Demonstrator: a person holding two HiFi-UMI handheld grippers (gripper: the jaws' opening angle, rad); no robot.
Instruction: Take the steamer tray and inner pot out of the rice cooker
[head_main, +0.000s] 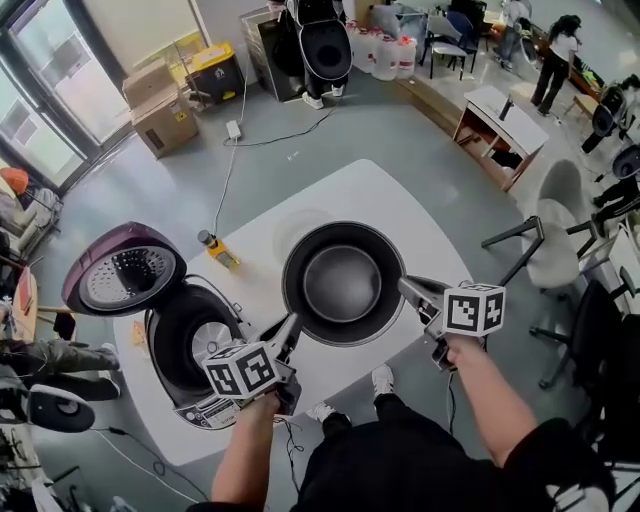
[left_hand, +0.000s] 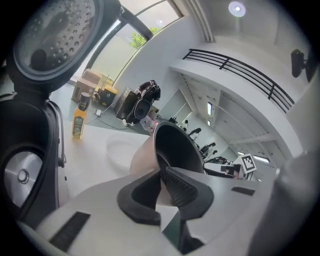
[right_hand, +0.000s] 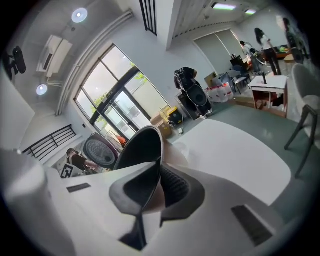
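Note:
A dark inner pot (head_main: 342, 283) is over the middle of the white table (head_main: 420, 215), its round mouth facing up. My left gripper (head_main: 292, 328) is shut on its near-left rim, and my right gripper (head_main: 404, 290) is shut on its right rim. In the left gripper view, the pads of the left gripper (left_hand: 161, 172) pinch the thin wall of the pot (left_hand: 175, 147). The right gripper (right_hand: 159, 170) likewise clamps the pot's rim (right_hand: 140, 147). I cannot tell whether the pot touches the table. The rice cooker (head_main: 195, 345) stands at the left, its purple lid (head_main: 125, 278) up and its cavity bare. A faint white round shape (head_main: 300, 228) lies on the table behind the pot.
A small yellow bottle (head_main: 218, 250) stands on the table between the cooker and the pot. Grey chairs (head_main: 545, 245) sit off the table's right side. A cable (head_main: 225, 190) runs across the floor behind. Cardboard boxes (head_main: 160, 105) stand far back left.

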